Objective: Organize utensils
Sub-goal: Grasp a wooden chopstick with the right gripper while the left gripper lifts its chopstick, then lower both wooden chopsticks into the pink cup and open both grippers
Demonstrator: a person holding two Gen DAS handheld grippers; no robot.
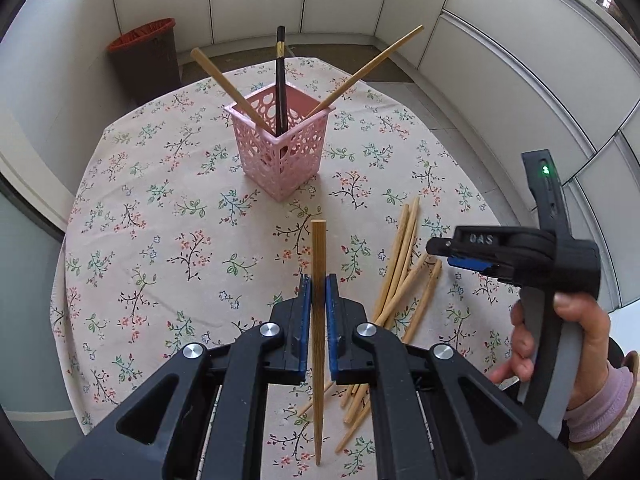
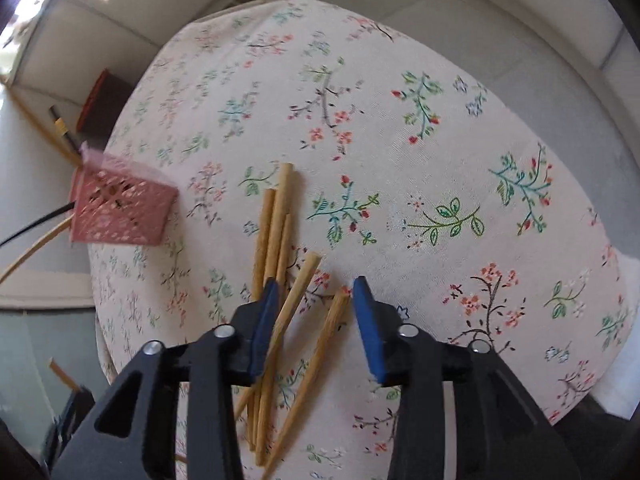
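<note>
Bamboo, square-cut and tapering, the chopstick [image 1: 319,320] sits clamped between the blue pads of the left gripper [image 1: 319,286] above the floral tablecloth [image 1: 160,216]. At twelve o'clock stands a pink perforated plastic basket [image 1: 282,148] holding three chopsticks. Loose bamboo chopsticks [image 2: 280,264] lie heaped under the right gripper [image 2: 316,294], whose jaws stand apart, gripping nothing.

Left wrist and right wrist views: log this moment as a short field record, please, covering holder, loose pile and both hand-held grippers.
holder: pink perforated plastic basket, upright on floral tablecloth
in holder: two light wooden chopsticks, one dark chopstick
loose pile: wooden chopsticks flat on the cloth
left hand-held gripper: shut on one wooden chopstick
right hand-held gripper: open over the pile, nothing gripped
</note>
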